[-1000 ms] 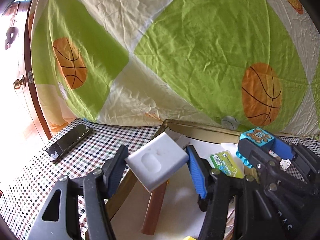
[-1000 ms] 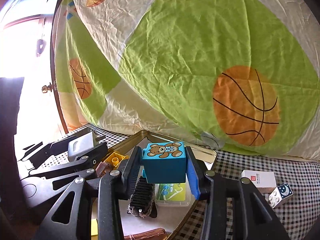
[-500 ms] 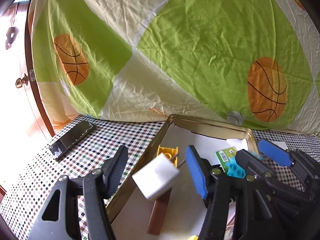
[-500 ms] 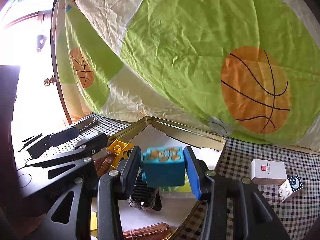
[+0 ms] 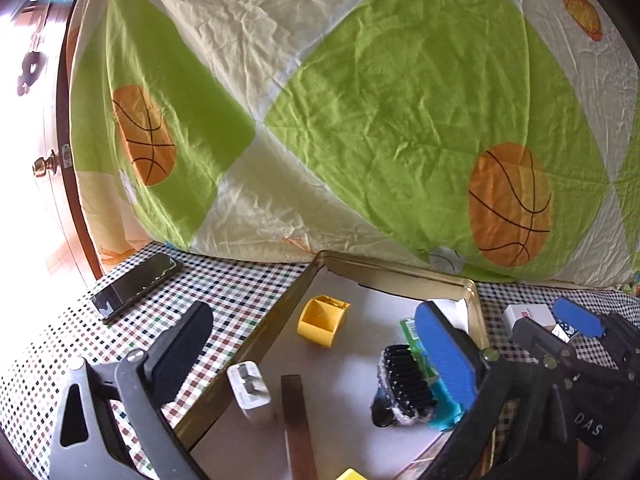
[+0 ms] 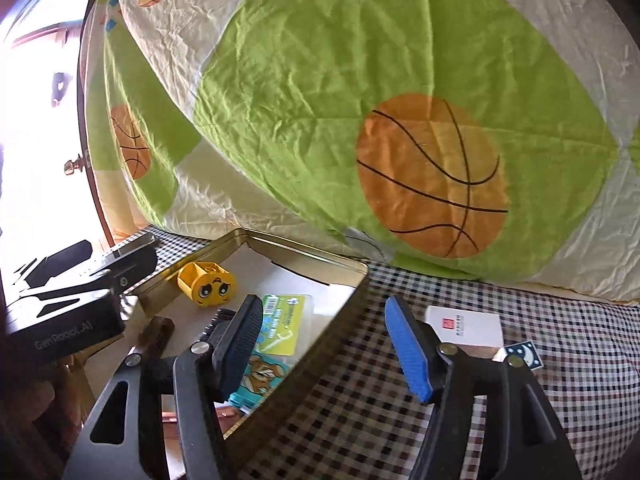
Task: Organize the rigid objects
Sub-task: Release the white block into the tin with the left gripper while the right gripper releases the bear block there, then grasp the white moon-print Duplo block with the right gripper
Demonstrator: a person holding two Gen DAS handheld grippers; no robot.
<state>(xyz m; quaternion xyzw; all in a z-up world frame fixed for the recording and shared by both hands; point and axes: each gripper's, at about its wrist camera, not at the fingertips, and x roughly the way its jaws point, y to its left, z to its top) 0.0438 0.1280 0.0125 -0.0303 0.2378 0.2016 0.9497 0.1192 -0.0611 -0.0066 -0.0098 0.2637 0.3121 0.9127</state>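
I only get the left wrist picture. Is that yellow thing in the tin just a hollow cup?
Observer: No, from the right wrist the yellow block has cartoon eyes on its other side.
Operator: And the turquoise bit by the brush?
Observer: A turquoise block lying in the tin, bear picture facing up.
Operator: Is the right gripper holding anything?
Observer: No, it is open, one finger over the tin, one over the checked cloth.

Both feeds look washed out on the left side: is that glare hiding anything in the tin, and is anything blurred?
Left wrist view: the doorway is blown out white, but the tin is evenly lit; the brown strip near the bottom looks smeared. Right wrist view: the same whiteout at the left edge; the tin's contents stay readable, the bear block is partly hidden. Fisheye bends both.
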